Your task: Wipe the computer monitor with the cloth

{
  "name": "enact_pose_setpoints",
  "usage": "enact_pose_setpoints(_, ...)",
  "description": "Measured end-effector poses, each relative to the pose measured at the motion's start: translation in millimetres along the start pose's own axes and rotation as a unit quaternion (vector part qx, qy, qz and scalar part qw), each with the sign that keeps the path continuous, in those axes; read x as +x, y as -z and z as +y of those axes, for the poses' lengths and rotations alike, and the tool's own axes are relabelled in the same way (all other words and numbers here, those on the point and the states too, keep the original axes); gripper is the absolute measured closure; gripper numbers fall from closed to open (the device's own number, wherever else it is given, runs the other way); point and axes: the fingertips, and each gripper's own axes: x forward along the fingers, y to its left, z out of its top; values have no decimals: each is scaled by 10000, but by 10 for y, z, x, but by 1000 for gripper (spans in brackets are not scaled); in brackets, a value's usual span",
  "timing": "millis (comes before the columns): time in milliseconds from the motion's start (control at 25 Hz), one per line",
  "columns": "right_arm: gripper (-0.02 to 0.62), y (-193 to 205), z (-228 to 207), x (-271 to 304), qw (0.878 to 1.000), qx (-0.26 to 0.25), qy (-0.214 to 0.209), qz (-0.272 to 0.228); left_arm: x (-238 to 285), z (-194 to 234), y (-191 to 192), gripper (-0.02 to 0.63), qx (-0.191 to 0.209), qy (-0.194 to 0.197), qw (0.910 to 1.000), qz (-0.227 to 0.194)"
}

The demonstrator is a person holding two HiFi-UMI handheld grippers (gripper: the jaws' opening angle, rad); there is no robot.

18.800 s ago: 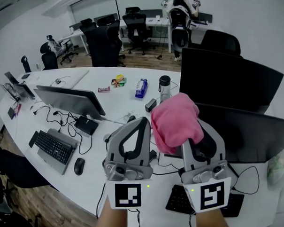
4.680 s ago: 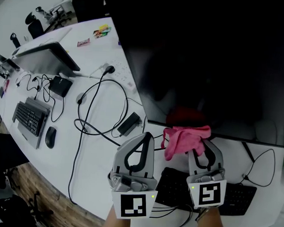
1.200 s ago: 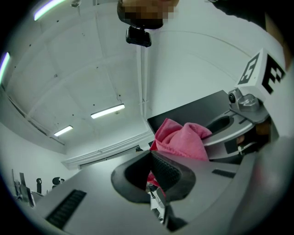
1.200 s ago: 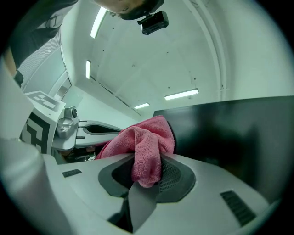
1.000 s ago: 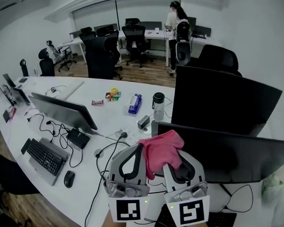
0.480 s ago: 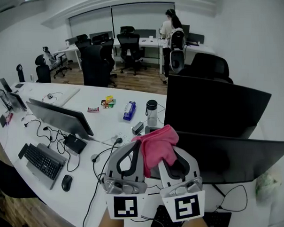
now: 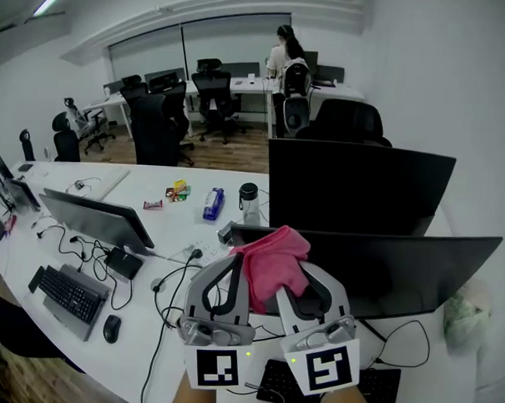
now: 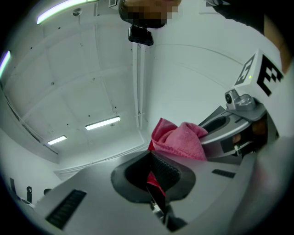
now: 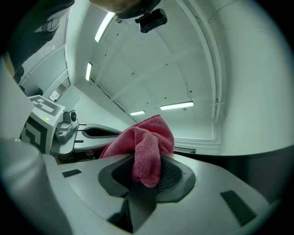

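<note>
The right gripper [image 7: 310,274] is clamping the cloth [image 7: 271,257] before the monitor [image 7: 404,266], the left gripper [image 7: 229,269] idling closed; next, screen contact appears required.

My head camera sits high over the desk [image 7: 172,222], facing forward and steeply down. The left gripper [image 7: 230,266] and right gripper [image 7: 307,282] fill 6 o'clock close up, and the office runs off toward 12. Each gripper camera rides just behind its own jaws and tilts up at the ceiling. The left one catches the right gripper at 3 o'clock; the right one catches the left at 9. All three views share the cloth [image 7: 271,260], near centre.
</note>
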Motion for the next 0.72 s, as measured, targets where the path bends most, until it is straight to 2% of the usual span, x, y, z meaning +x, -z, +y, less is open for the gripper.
enact_pose_setpoints(200, 486, -100, -176, -336, 9999, 23, 163, -36, -2, -305, -256, 601, -112, 174, 9998, -83)
enact_pose_setpoints(480, 486, -201, -518, -953, 9991, -81, 415, 4, -108, -836, -657, 601, -494, 446, 9976, -166)
enact_pose_setpoints(720, 486, -356, -908, -1509, 9977, -122, 659, 65, -178, -1364, -1009, 601, -768, 819, 9936, -145)
